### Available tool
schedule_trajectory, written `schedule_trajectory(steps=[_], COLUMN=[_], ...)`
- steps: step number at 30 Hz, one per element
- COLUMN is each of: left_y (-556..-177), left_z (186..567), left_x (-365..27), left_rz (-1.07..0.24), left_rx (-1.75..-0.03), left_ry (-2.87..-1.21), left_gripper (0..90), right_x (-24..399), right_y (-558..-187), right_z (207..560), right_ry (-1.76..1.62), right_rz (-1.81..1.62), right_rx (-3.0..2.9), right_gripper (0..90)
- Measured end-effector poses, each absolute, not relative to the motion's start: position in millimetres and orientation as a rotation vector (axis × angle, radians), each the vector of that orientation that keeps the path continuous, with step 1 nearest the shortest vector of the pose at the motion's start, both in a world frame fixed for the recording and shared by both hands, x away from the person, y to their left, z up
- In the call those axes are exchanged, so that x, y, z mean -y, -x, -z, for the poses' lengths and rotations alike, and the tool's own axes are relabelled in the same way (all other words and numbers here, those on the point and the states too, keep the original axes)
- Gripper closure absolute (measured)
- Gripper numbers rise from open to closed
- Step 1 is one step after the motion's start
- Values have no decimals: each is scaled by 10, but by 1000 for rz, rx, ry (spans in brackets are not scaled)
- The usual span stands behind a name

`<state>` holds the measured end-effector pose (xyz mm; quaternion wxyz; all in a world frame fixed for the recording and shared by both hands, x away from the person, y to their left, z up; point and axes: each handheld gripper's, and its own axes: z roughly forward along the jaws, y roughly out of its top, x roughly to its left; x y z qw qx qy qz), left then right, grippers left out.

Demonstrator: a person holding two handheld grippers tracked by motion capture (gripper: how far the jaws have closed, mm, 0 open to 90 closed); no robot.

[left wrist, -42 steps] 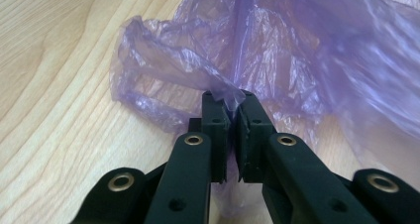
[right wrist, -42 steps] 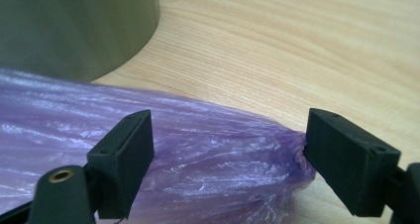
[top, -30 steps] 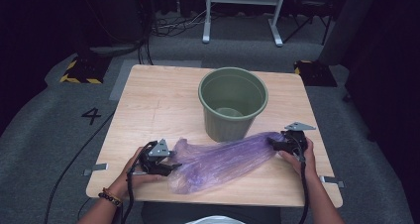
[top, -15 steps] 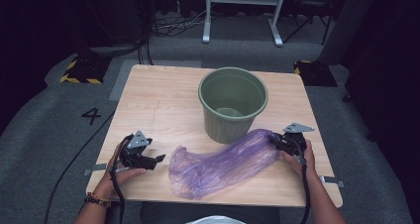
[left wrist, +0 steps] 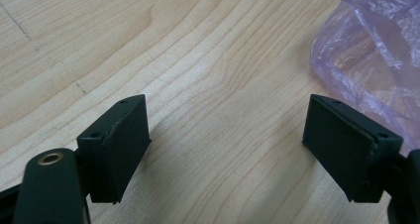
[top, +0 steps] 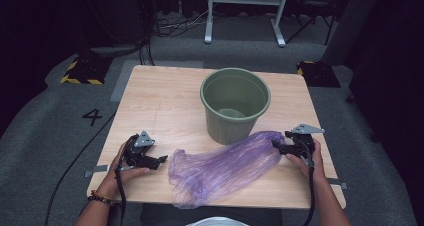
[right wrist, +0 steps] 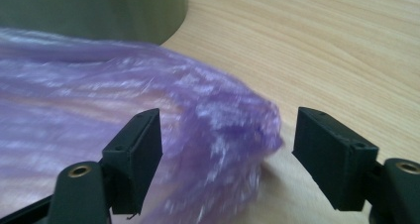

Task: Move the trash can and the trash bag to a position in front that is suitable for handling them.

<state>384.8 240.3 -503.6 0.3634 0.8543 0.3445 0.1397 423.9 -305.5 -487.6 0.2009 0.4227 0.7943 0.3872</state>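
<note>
A crumpled purple plastic bag (top: 225, 168) lies across the front of the wooden table (top: 160, 101), just in front of a green bucket (top: 235, 103). My left gripper (top: 159, 160) rests on the table a short way left of the bag, open, with bare wood between its jaws; the bag's edge (left wrist: 376, 50) shows at the upper right of the left gripper view. My right gripper (top: 276, 146) sits at the bag's right end, open, and the bag's bunched tip (right wrist: 223, 130) lies between its spread jaws. The bucket's wall (right wrist: 94, 11) rises behind it.
The bucket stands upright at the table's middle right. Beyond the table is grey floor with a painted "4" (top: 93, 117), cables (top: 170, 26) and a white metal frame (top: 245, 6). Bare wood stretches across the table's left and far parts.
My left gripper let go of the bag's left end and drew back to the left. The right gripper's jaws now stand apart around the bag's tip. The bag has slumped flatter.
</note>
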Motion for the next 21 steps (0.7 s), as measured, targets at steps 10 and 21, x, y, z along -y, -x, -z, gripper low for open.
schedule_trajectory(steps=[10,21], left_y=[-3870,-3889], left_z=[5038,5038], left_x=[-2382,-2376], left_rz=[-354,-352], left_rx=[-889,-883], left_ry=[-2202,-2205], left_gripper=[152,150], right_x=[3190,3124], right_y=[-4235,-4194], right_z=[4985,4915], right_ry=[-1222,-1126], right_rz=[-1099,-1171], right_rx=[-2287,-2240], right_gripper=[614,856])
